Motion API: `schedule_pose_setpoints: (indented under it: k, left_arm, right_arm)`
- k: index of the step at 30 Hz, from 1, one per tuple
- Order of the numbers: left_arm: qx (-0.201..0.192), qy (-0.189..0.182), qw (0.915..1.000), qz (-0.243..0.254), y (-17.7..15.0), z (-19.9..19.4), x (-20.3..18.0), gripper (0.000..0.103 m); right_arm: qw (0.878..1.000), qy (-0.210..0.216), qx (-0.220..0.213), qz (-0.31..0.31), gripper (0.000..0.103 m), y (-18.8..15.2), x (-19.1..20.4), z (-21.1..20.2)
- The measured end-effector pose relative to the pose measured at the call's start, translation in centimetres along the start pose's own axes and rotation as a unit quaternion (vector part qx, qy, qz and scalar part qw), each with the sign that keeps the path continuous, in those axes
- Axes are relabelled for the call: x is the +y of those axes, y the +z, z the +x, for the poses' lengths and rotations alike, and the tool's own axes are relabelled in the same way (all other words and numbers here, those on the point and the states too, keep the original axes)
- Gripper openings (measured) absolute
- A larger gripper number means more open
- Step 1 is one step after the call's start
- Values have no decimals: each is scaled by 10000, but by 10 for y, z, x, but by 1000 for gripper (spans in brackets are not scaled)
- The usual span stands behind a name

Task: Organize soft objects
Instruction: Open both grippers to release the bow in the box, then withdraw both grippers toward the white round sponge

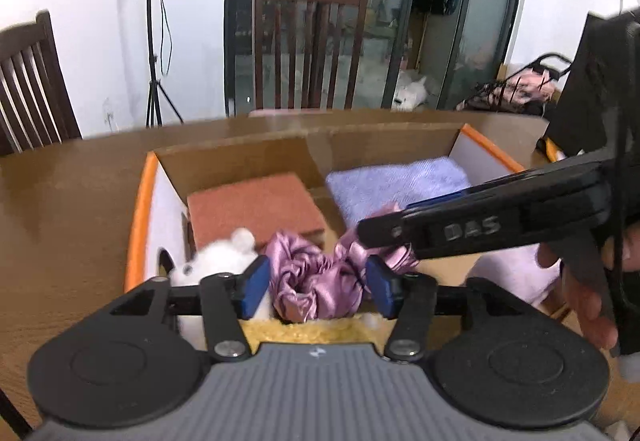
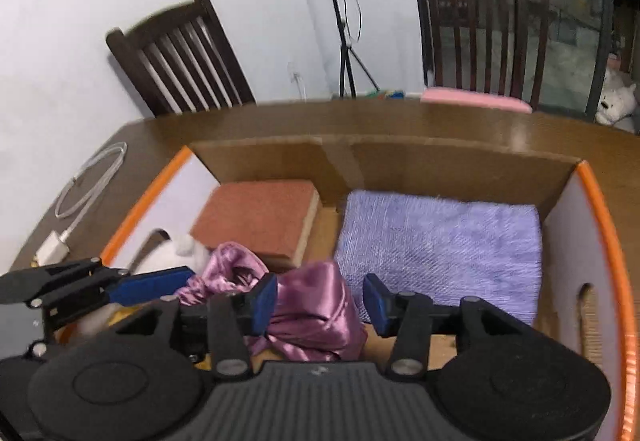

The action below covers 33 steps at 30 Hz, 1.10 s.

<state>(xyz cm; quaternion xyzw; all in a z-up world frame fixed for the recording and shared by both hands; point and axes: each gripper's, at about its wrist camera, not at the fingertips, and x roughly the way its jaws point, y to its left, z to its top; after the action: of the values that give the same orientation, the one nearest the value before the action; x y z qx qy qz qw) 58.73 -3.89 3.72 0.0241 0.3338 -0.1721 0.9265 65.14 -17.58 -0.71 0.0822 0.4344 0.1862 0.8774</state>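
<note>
A crumpled pink satin cloth (image 1: 316, 279) lies in the near part of the orange-rimmed cardboard box (image 1: 140, 201). My left gripper (image 1: 316, 283) is open, its blue pads either side of the cloth. My right gripper (image 2: 320, 301) is open too, over the cloth's other end (image 2: 316, 313). In the left wrist view the right gripper's fingers (image 1: 400, 229) reach in from the right above the cloth. In the box also lie a red-brown sponge (image 2: 260, 219), a folded lilac towel (image 2: 440, 241) and a white plush toy (image 1: 218, 259).
The box (image 2: 592, 193) stands on a brown wooden table (image 1: 60, 209). A white cable with charger (image 2: 80, 189) lies at the table's left. Dark wooden chairs (image 1: 308, 49) stand behind the table. A light stand (image 1: 154, 41) is by the wall.
</note>
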Motion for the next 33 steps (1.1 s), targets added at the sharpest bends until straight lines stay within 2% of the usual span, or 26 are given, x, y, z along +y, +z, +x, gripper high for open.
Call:
schedule_pose_setpoints:
  k: [4,6,9,12,14,16,18,25,29,33]
  left_arm:
    - [-335,64,9994,-29,11,-46,-2,61]
    - [-516,56,9986,-115,17,-76,-3,69]
    - [-787,102,9968,-118,19,-120,-7,74]
    - [-1088,238,9938,-46,12,-164,-17,83]
    - [-1262,298,9916,-46,8,-185,-26,85]
    - [-1365,348,9900,-109,2,-200,-38,87]
    - [-1506,482,9873,-173,-5,-213,-47,96]
    - [-2070,912,9740,-116,-63,-258,-83,98]
    - [-2223,990,9698,-152,-107,-273,-95,99]
    - [-2226,1035,9689,-310,-154,-285,-106,100]
  right_arm:
    - [9990,-20,-443,-55,53,2,1,-55]
    - [9977,-77,-667,-129,59,1,-1,-91]
    - [9950,-234,-963,-144,70,-7,-8,-144]
    - [9911,-467,-1214,-272,73,-26,-14,-195]
    - [9877,-617,-1399,-333,76,-38,-15,-222]
    - [9852,-647,-1554,-316,77,-50,-14,-242]
    - [9840,-596,-1653,-299,77,-63,-13,-256]
    - [9720,-669,-2154,-664,78,-125,9,-292]
    - [9684,-560,-2342,-648,79,-172,16,-302]
    - [9670,-656,-2391,-583,79,-221,21,-306]
